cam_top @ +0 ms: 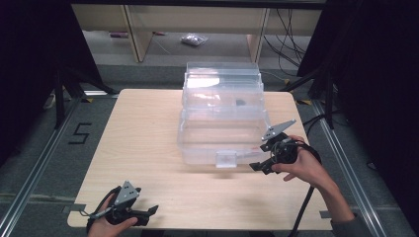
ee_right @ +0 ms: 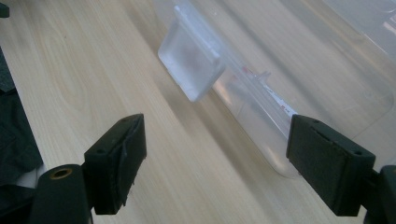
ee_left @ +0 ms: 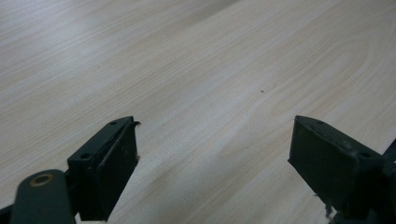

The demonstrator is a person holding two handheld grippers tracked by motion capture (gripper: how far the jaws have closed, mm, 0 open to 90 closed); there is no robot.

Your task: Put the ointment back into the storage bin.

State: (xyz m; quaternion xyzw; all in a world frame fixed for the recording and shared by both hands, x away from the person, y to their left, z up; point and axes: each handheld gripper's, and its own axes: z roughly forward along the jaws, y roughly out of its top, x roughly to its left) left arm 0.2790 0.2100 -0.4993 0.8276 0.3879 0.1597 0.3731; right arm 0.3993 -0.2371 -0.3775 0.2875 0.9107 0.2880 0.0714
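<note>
Risk lies with the spread right tool (cam_top: 260, 167) nudging the clear bin (cam_top: 221, 116) toward 12 o'clock; left tool (cam_top: 150, 211) spread, idle.

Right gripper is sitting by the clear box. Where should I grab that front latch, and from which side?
Probably take the latch tab by its free lower edge, coming from the table's near side. It is a flat flap that sticks out from the front wall of the clear box, so jaws can close across its thickness. The right gripper is open and already facing it.
</note>
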